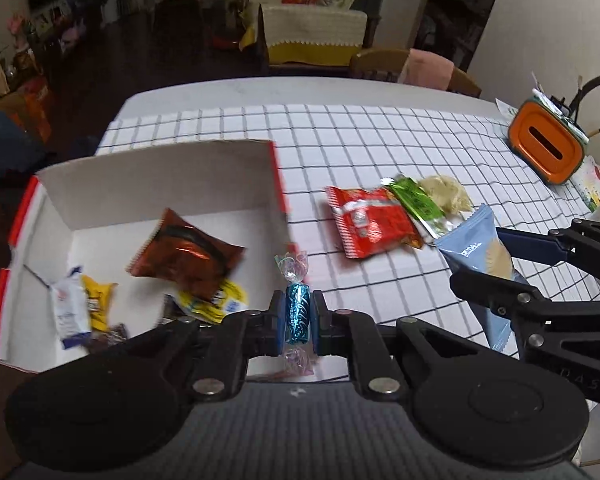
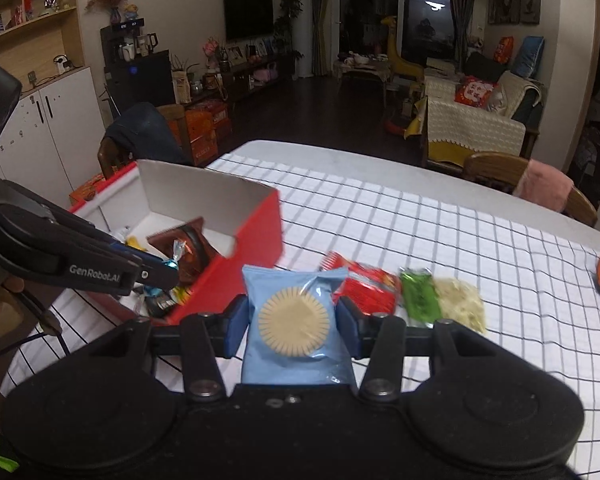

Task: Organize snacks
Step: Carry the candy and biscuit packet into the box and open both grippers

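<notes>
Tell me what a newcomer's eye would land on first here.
Both grippers hold snacks: the left gripper pinches a blue foil candy, the right gripper a pale blue biscuit packet. On the left of the checked tablecloth stands a red and white box already holding several wrapped snacks.

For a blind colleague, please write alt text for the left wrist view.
The left gripper holds a blue foil candy beside an open red and white box containing several snacks. To the right, on the checked tablecloth, the right gripper holds a light blue cookie packet.
</notes>
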Motion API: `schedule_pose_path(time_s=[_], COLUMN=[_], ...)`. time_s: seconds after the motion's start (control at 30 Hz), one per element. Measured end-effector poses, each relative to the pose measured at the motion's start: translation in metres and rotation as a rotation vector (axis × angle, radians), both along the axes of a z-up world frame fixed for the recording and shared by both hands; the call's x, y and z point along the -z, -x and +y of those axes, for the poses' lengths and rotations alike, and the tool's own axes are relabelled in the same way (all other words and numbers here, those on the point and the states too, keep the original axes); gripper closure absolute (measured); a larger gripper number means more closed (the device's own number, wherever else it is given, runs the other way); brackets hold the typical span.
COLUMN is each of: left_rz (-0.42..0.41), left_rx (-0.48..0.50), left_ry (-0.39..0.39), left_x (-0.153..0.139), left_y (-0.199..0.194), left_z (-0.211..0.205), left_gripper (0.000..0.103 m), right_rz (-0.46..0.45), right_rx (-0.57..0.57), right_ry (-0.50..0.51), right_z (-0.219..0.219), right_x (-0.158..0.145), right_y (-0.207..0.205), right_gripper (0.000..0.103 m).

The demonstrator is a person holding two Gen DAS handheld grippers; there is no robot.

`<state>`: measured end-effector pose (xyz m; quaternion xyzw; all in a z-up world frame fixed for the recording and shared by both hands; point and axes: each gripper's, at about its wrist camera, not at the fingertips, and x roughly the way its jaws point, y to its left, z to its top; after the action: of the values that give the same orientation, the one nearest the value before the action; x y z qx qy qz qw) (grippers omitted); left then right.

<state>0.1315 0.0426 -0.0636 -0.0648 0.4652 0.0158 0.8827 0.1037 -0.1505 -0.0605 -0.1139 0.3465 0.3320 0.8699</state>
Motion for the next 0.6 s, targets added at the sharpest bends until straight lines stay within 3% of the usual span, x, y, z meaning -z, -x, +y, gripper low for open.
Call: schedule_pose_path(time_s=[0.3,0.6], left_rz=[0.0,0.04], left_rx=[-0.052,-0.103], left_ry=[-0.019,-0.066], left_x=[-0.001,0.016], left_y=[0.005,-0.003], left_z=[0.069,0.132], left_gripper=[0.091,0.091], right_rz=[0.006,0.024], right_rx=[-0.015,-0.049], right_ry=[0.002,0.057], right_z=[0.066,0.129], right_x=[0.002,0.024], right_y=[-0.001,-0.006], right_gripper=[0.056,0.056])
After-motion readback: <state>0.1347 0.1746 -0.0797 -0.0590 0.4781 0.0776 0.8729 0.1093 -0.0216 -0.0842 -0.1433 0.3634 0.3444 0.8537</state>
